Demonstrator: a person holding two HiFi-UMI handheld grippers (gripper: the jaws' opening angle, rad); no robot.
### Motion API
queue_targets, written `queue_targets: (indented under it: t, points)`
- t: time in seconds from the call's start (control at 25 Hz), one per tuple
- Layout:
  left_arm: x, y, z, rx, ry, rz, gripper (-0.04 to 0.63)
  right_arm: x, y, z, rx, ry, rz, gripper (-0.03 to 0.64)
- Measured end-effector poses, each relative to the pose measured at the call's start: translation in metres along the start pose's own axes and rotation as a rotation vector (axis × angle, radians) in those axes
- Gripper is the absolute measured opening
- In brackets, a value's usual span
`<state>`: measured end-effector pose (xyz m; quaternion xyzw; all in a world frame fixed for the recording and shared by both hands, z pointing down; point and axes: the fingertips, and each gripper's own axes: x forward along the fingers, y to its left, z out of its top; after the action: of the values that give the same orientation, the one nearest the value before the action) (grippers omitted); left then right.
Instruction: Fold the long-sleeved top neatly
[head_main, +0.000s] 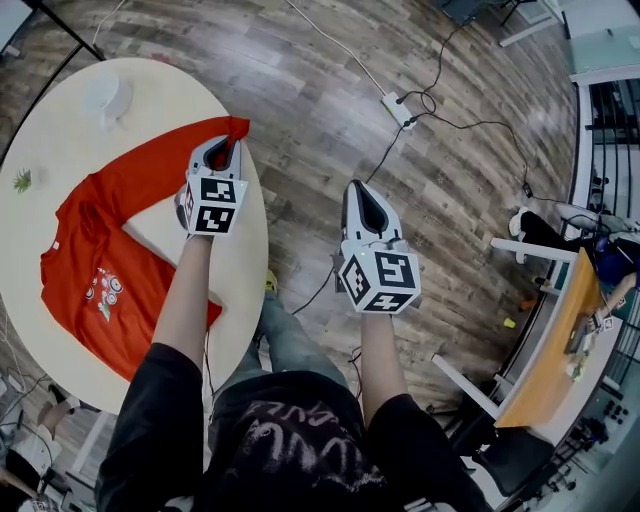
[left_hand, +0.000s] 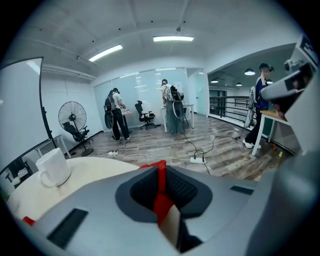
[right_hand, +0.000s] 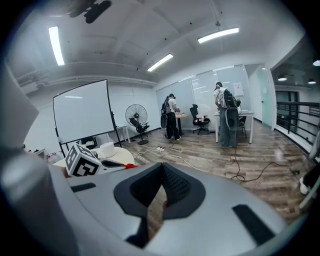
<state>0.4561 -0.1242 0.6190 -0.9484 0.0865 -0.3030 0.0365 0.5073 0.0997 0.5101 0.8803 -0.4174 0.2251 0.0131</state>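
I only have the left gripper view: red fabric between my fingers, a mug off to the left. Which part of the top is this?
Observer: The tip of one sleeve of the red long-sleeved top. The left gripper pinches it near the round table's edge.
Operator: How does the rest lie?
Observer: Spread on the table, with its print facing up.
Operator: And my right gripper?
Observer: The right gripper is off the table, above the wooden floor, fingers shut on nothing.
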Motion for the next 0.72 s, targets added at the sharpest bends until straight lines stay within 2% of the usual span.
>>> queue_targets:
  t: [0.32,0.52,0.72]
  points:
    - [-0.050,0.037,0.034,-0.123,-0.108,0.069,0.044,0.001,0.044,0.016,-0.038,-0.018,0.083,0.005]
    - [-0.105,0.086,0.041,-0.197,-0.180,0.175,0.044,0.005,0.091,0.029,-0.072,-0.035,0.171,0.005]
    - [-0.169,0.137,0.023,-0.270,-0.242,0.284,0.043,0.006,0.155,0.027,-0.106,-0.028,0.273,0.005]
